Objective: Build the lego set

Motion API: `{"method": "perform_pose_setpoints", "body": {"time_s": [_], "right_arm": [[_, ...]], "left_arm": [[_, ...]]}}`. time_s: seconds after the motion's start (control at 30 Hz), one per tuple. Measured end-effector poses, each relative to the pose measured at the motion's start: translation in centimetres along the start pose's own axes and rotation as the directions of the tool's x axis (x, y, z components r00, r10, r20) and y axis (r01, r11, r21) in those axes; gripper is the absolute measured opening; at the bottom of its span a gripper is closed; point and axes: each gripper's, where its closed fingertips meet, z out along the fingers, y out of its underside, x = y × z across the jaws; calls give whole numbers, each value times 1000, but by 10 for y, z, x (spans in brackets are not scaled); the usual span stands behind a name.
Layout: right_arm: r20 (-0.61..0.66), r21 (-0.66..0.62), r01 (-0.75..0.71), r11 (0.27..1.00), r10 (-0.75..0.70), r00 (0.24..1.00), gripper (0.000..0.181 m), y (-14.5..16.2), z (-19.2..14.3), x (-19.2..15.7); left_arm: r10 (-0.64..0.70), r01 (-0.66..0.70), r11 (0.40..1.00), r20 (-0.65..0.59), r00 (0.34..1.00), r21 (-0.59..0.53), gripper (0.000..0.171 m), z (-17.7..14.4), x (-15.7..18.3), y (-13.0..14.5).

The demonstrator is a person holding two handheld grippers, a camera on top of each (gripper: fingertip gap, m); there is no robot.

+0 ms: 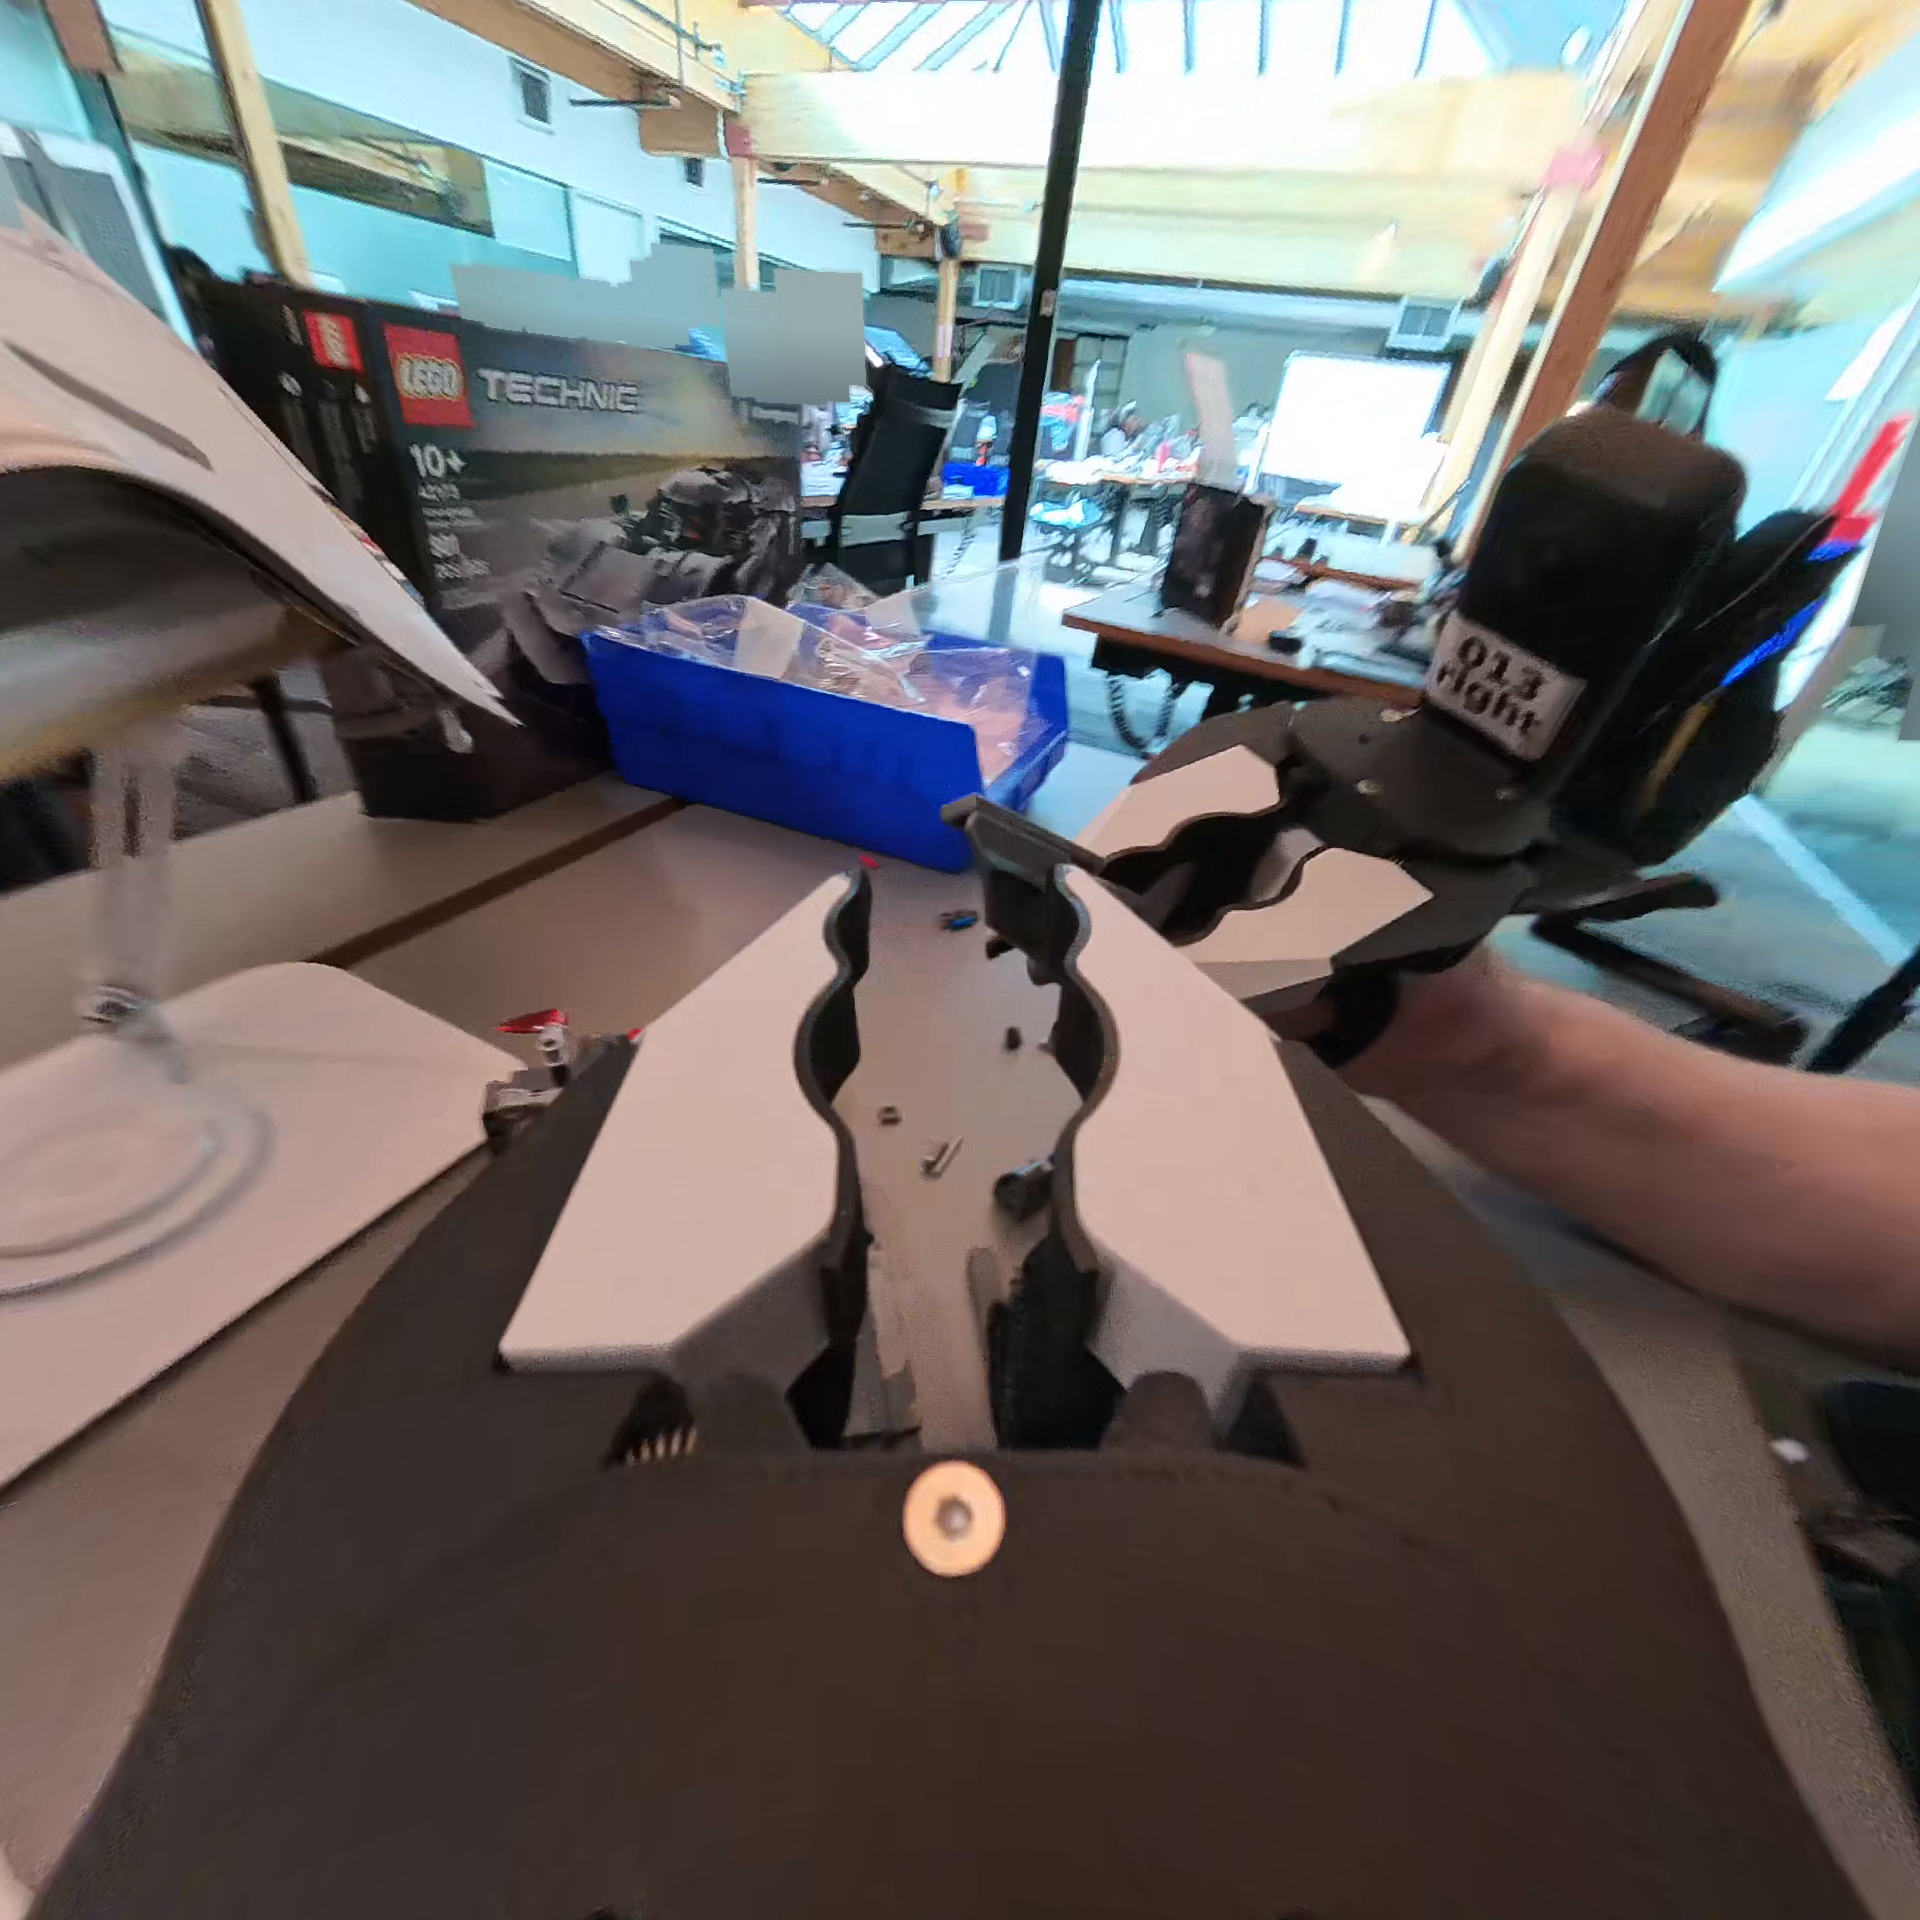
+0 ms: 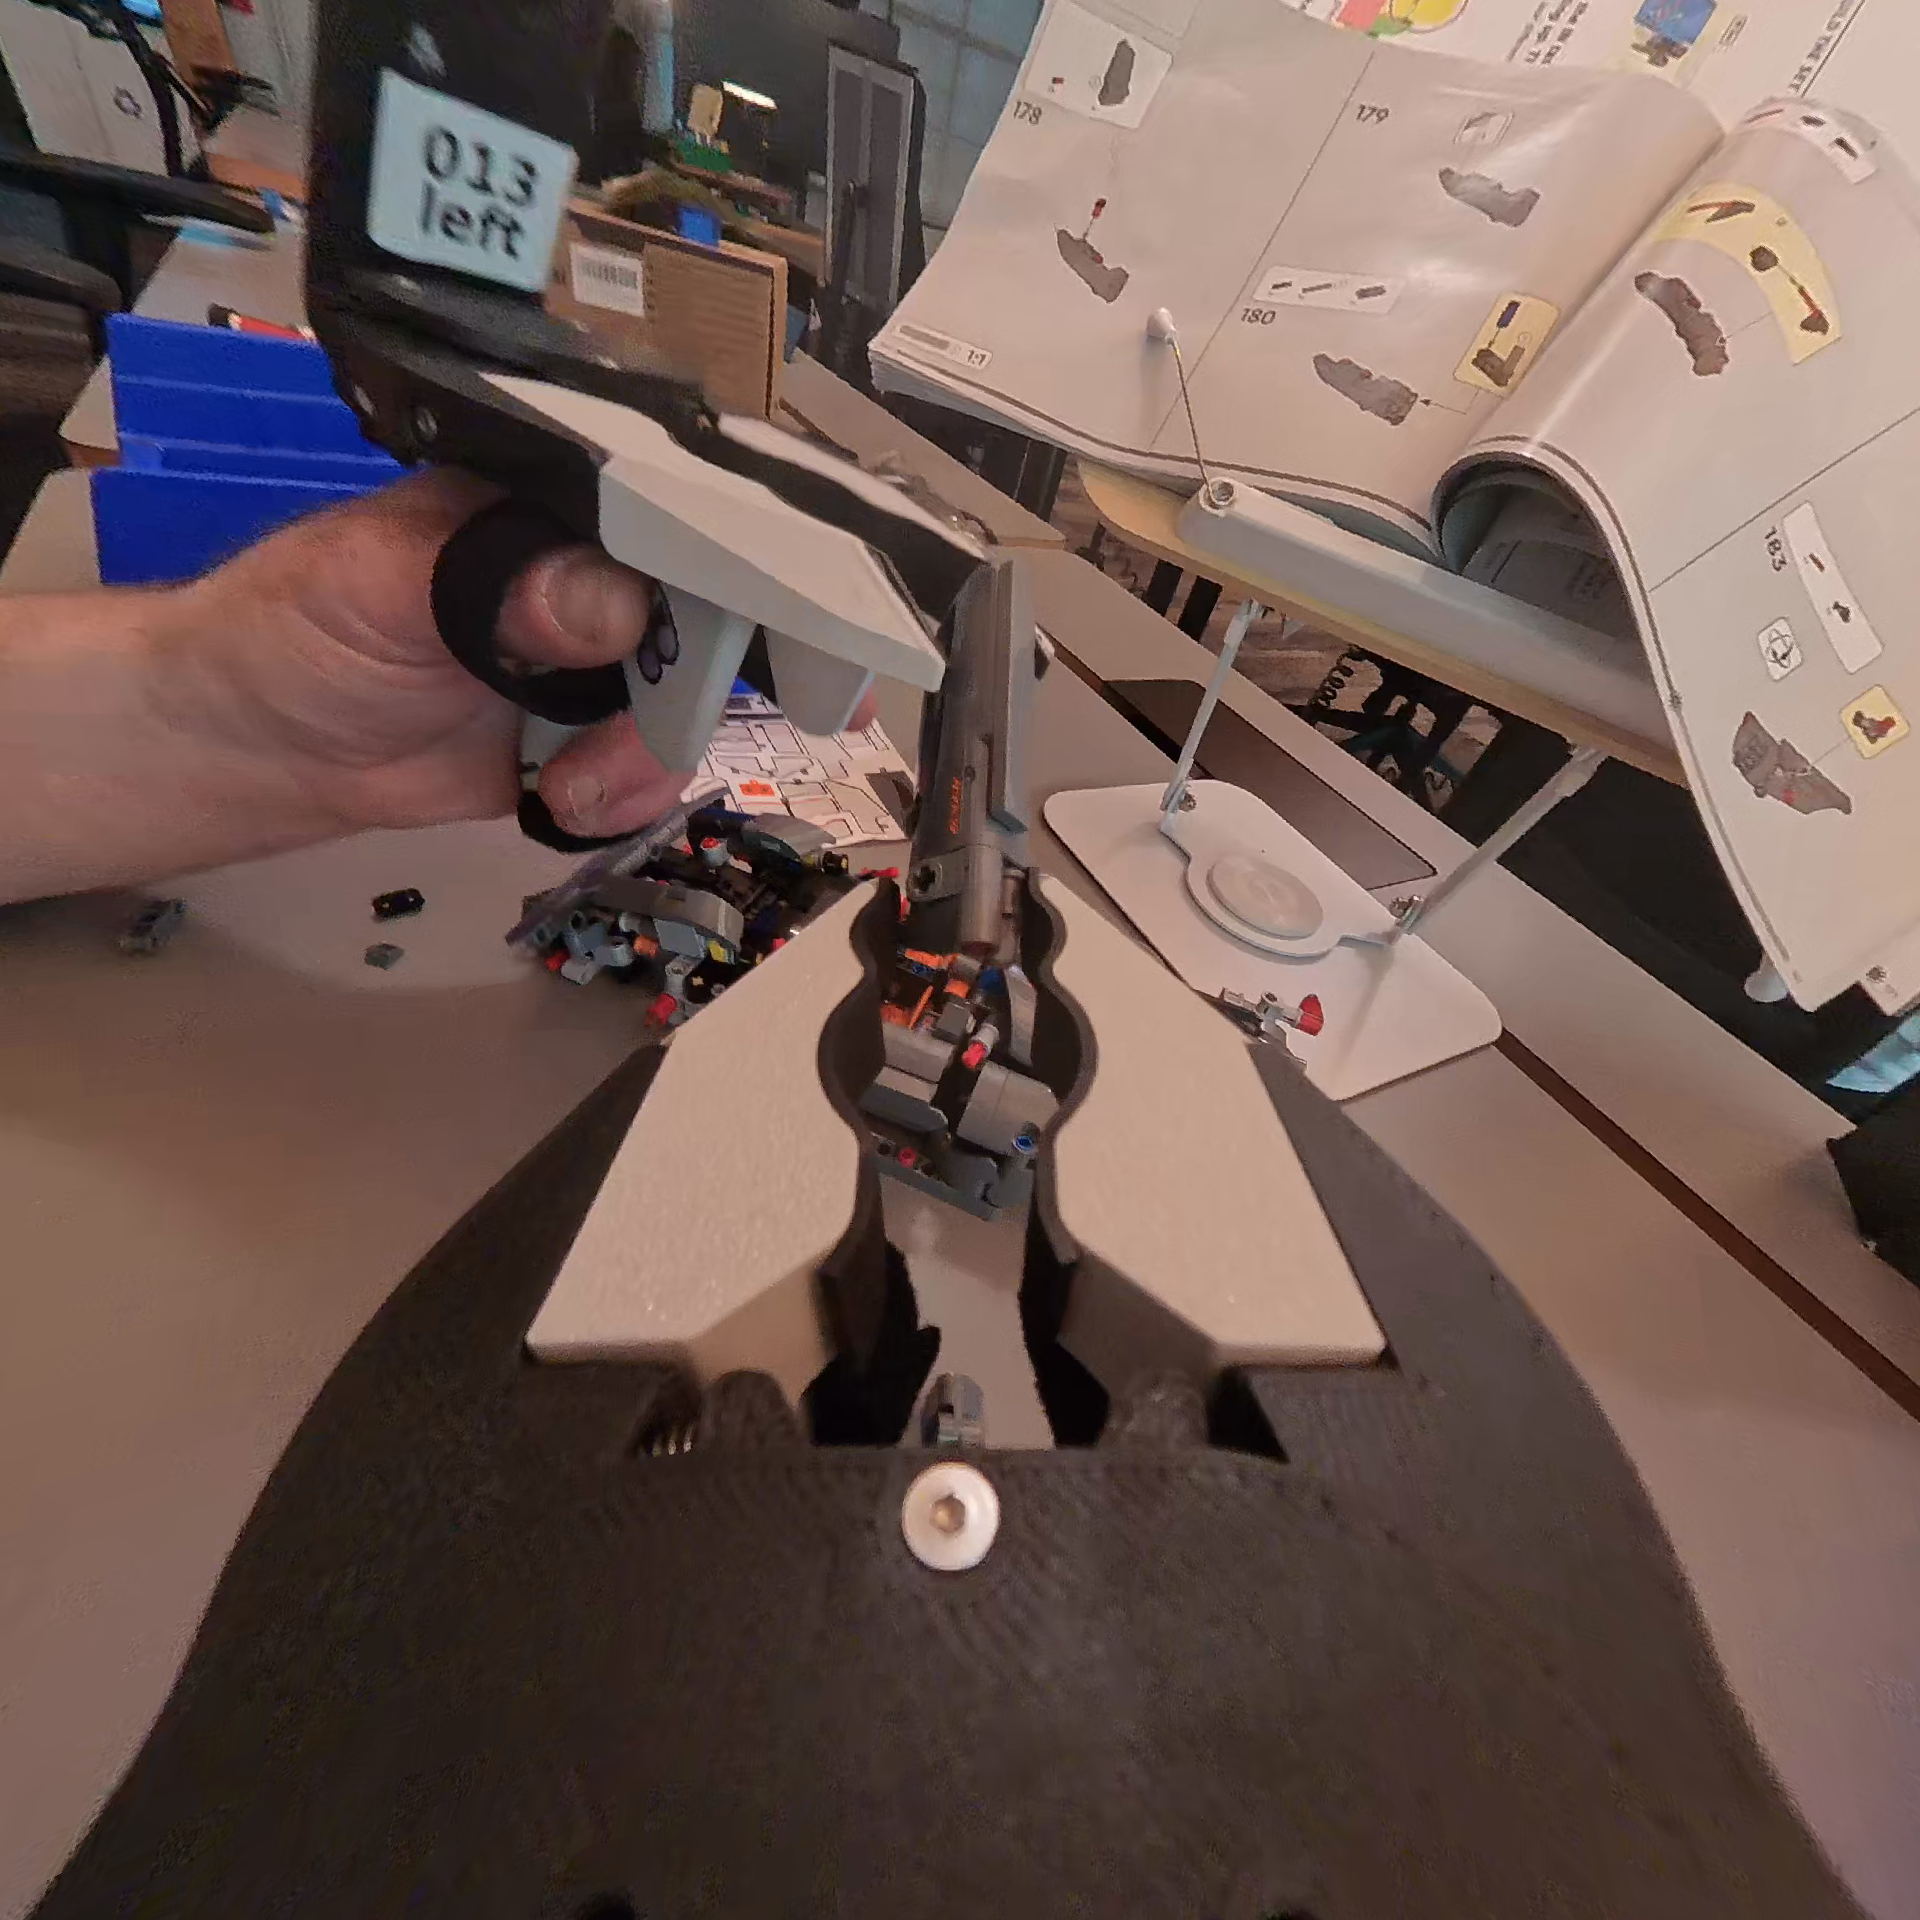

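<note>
In the left wrist view, my left tongs stand apart, with bare desk and a few small loose pieces showing in the gap. At 1 o'clock from their tips, a grey lego piece sits against the right fingertip; I cannot tell whether it touches it. My right tongs come in from 3 o'clock, reaching that same piece, a hand under them. A blue bin with clear bags stands at 12 o'clock, the set's box behind it at 11. A booklet overhangs at 10 o'clock.

In the right wrist view, my right tongs are clamped on the lego model, which stands upright between the fingers, its long grey upper part rising past the tips toward 12 o'clock. My left tongs enter from 10 o'clock, held by a hand, their tips meeting the model's top; I cannot tell from here how wide they are. A second built section lies on the desk at 10 o'clock. The open booklet rests on a white stand at 1 o'clock.
</note>
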Motion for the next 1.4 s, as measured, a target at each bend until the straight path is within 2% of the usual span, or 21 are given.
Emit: {"method": "perform_pose_setpoints", "body": {"time_s": [0.1,0.2,0.53,0.7,0.87,1.13,1.3,1.4], "right_arm": [[-22,-47,42,998,-43,999,21,7,2,1],[-32,-70,68,995,-70,997,21,10,4,-1],[-30,-69,37,997,-40,999,21,11,0,0],[-6,-118,9,993,-9,1000,20,13,-8,-10],[33,-233,-20,972,28,999,20,31,-18,-37],[130,-368,-175,913,236,963,21,68,-32,-99],[149,-516,-302,801,431,890,21,94,-30,-129],[149,-573,-308,759,466,872,21,105,-24,-146]], "left_arm": [[126,-123,991,64,990,-46,34,1,-1,3],[191,-184,979,80,978,-89,33,6,1,10],[192,-182,980,125,973,-83,37,-2,-10,7],[189,-178,981,147,971,-83,36,-6,-15,5],[162,-151,986,160,974,-77,34,-9,-20,4],[163,-152,985,153,975,-78,33,-8,-16,3],[161,-150,985,147,976,-85,33,-6,-15,6],[159,-147,985,141,977,-87,33,-5,-13,7]]}}
